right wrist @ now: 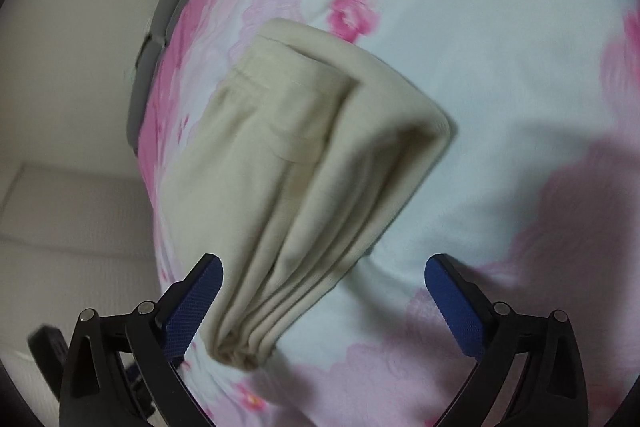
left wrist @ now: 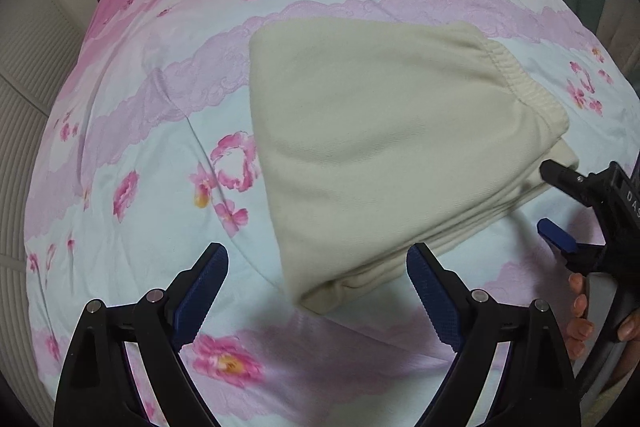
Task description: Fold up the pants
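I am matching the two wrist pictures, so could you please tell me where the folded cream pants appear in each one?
Left wrist view: the pants fill the centre and right, waistband at upper right, a corner reaching down between the open tongs.
Right wrist view: the pants run from upper centre down to lower left, stacked edges nearest the camera.
Shared landmark: the pink flowered sheet beneath them.

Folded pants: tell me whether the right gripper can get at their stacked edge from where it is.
Probably yes. The right gripper is open, the folded pants have their layered end between its fingers, and nothing on the bedsheet blocks it.
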